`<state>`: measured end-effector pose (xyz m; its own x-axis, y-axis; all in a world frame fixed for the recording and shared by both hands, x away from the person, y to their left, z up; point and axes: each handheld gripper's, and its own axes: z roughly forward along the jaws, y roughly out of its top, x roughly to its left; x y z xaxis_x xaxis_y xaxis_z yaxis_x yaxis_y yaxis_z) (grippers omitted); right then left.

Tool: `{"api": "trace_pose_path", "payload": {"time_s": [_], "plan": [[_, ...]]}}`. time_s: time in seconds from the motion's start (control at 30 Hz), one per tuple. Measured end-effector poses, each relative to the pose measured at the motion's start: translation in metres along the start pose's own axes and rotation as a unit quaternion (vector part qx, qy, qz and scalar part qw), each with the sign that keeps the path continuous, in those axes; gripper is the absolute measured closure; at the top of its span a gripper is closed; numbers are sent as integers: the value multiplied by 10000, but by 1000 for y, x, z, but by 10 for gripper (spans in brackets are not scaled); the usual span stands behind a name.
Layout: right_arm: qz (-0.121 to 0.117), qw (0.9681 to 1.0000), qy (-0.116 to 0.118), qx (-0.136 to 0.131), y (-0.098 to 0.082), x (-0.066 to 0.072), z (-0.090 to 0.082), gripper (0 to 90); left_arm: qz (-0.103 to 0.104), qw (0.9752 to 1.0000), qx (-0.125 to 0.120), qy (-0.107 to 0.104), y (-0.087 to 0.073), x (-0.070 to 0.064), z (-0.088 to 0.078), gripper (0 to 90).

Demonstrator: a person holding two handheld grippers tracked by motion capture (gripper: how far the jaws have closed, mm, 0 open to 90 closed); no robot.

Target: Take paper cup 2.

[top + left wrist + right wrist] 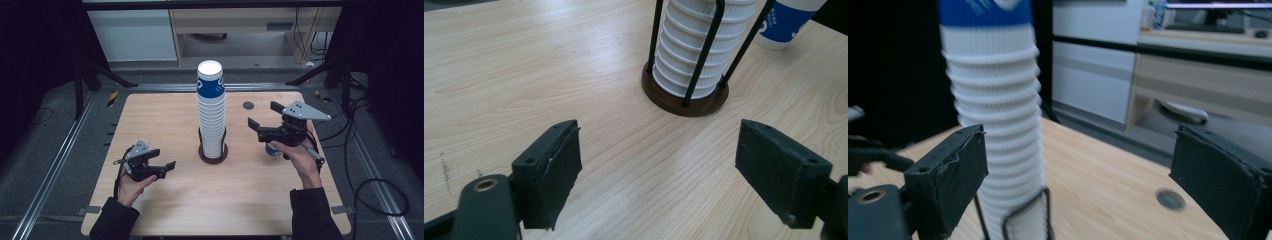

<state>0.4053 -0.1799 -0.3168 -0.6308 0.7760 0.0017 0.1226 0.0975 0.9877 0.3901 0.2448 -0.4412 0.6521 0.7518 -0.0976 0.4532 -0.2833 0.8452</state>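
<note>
- A tall cup stack (212, 112) is seen at the centre of the high view, upright in a wire holder (213, 152) with a round brown base, on the table (165, 210). The top cup carries a blue band; the cups below are white and ribbed.
- In the left gripper view the stack (696, 47) sits at upper centre, enclosed by the black rods of the holder (684, 100).
- In the right gripper view the stack (995, 115) rises at left of frame, behind the near jaw.
- The right gripper (265, 117) is held right of the stack, raised off the table, jaws spread wide with nothing between them. It is near the stack, not touching.
- A single cup (273, 150), blue-banded, stands on the table under the right hand (300, 155); it is seen at upper right of the left gripper view (786, 22).
- The left gripper (165, 160) is at lower left of the high view, well apart from the stack, jaws wide apart and empty.
- A small dark disc (248, 105) is set in the table, upper right of the stack.
</note>
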Motion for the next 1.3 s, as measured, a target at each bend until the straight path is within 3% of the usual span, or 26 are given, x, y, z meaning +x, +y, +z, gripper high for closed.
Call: {"api": "trace_pose_path", "payload": {"time_s": [0.3,0.57,0.97,1.3], "plan": [[-81,9989,412,-226,32,27,24,78,12,10000,20,-23,0,-2,2,178],[-138,9981,558,-230,51,42,55,76,-13,10000,27,-32,-1,0,2,178],[-15,9984,529,-176,60,51,95,90,-14,10000,35,-38,-1,0,2,178],[-12,9991,428,-35,55,55,118,135,-2,10000,45,-49,-1,0,2,178]]}}
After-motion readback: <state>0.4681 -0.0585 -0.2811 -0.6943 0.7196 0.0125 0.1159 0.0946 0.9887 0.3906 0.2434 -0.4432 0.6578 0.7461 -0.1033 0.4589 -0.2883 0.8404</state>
